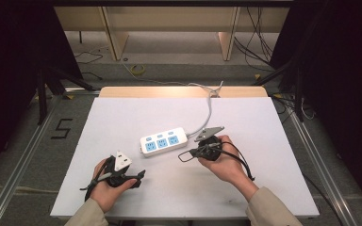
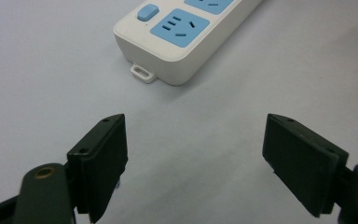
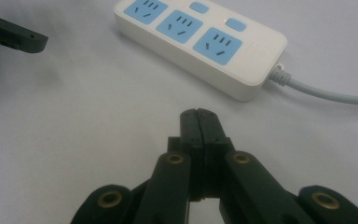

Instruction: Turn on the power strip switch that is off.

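Observation:
A white power strip (image 1: 163,141) with three blue sockets and blue switches lies at the middle of the white table (image 1: 122,113). My left gripper (image 1: 139,178) rests near the front left, jaws pointing right toward the strip. In the left gripper view it (image 2: 196,126) stands open with nothing between its jaws, and the strip's end (image 2: 186,42) is just ahead. My right gripper (image 1: 191,154) sits just right of the strip. In the right gripper view its jaws (image 3: 198,114) are shut on nothing, a short way from the strip (image 3: 200,42).
The strip's grey cable (image 1: 209,113) runs from its right end to the table's far edge, also seen as the cable (image 3: 326,93). One jaw of the left gripper (image 3: 14,37) shows at the upper left. Cables and wooden furniture legs stand on the floor beyond.

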The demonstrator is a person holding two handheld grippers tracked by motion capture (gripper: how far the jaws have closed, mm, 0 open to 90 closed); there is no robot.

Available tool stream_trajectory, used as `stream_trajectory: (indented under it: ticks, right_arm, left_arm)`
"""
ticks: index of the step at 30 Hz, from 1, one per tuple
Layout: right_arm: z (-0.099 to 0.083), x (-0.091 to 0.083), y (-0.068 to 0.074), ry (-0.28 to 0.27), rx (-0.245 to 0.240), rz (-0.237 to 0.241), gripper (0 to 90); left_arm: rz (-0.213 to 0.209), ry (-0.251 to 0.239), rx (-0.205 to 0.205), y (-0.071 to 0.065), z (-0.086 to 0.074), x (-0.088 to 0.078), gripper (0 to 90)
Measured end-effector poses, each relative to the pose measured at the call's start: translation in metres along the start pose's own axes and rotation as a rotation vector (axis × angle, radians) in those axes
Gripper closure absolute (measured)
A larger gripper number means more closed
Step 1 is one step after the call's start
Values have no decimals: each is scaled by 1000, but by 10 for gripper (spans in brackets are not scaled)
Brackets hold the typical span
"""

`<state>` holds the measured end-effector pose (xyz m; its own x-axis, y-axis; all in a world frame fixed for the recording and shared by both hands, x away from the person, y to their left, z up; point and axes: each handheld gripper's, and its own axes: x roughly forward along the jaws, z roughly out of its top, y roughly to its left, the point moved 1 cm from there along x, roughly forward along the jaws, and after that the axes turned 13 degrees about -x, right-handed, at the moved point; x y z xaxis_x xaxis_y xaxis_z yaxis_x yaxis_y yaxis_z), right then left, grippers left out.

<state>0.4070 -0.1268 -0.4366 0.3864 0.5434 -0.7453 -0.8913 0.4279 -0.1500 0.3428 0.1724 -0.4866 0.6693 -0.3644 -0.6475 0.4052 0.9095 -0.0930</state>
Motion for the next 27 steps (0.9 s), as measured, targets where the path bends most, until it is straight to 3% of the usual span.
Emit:
stream_trajectory:
  ticks: [9,12,14,27]
  right_arm:
    - [8,8,0,16,7,12,900]
    - [11,10,-1,15,-14,13,900]
    - [14,11,0,18,1,15,900]
    - [28,20,-2,20,-27,25,900]
  left_arm:
    - [-1,-2,2,0,0,0,219]
    - [-3,-3,3,0,0,0,219]
    - [-3,-3,2,0,0,0,219]
    - [-4,0,3,0,0,1,219]
